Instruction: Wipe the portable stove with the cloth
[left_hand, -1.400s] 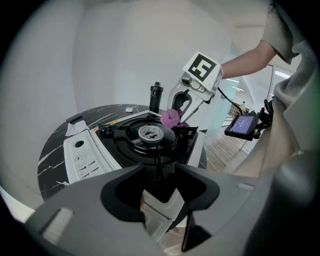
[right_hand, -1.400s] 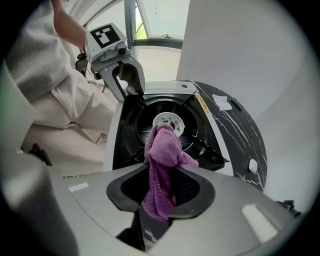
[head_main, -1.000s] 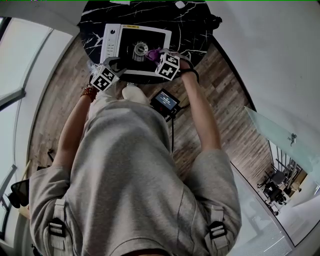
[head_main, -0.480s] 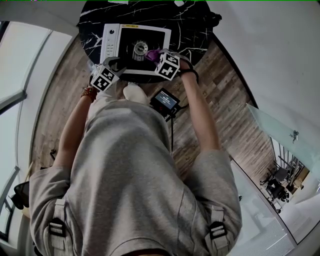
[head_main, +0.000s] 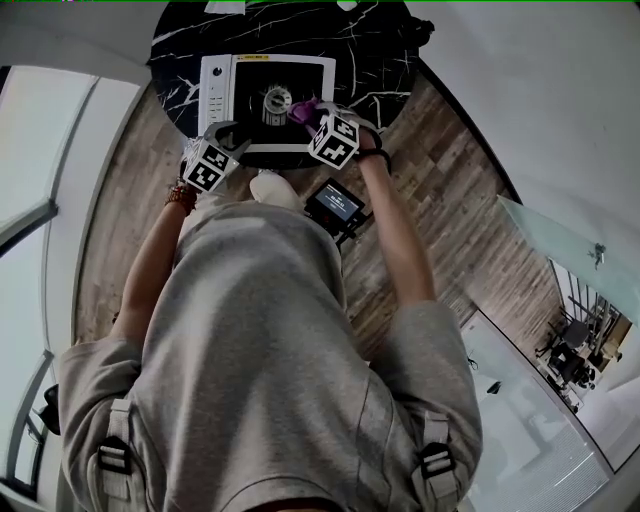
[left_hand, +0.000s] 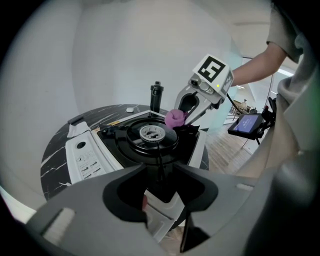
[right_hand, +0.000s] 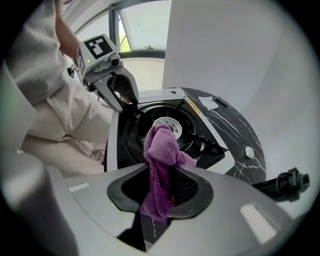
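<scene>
The portable stove (head_main: 218, 90) is white with a black top and a round burner (head_main: 275, 100); it sits on a round black marble table (head_main: 380, 60). My right gripper (right_hand: 160, 195) is shut on a purple cloth (right_hand: 160, 150) and its jaws are still closing. The cloth hangs over the stove top just beside the burner (right_hand: 167, 123). My left gripper (left_hand: 162, 200) stands at the stove's near edge with the white rim (left_hand: 162, 212) between its jaws. These jaws are closing, and I see no pad pressing on the rim. In the left gripper view the right gripper (left_hand: 182, 116) holds the cloth (left_hand: 174, 118) beyond the burner (left_hand: 151, 133).
A black canister (left_hand: 157, 96) stands at the table's far side, with a small white item (left_hand: 130, 109) near it. A device with a lit screen (head_main: 335, 203) hangs at the person's waist. Wooden floor (head_main: 450, 200) surrounds the table, with glass panels at both sides.
Both grippers stay at the stove. The right gripper's marker cube has turned slightly, and the cloth stays beside the burner. The head view has shifted a little.
</scene>
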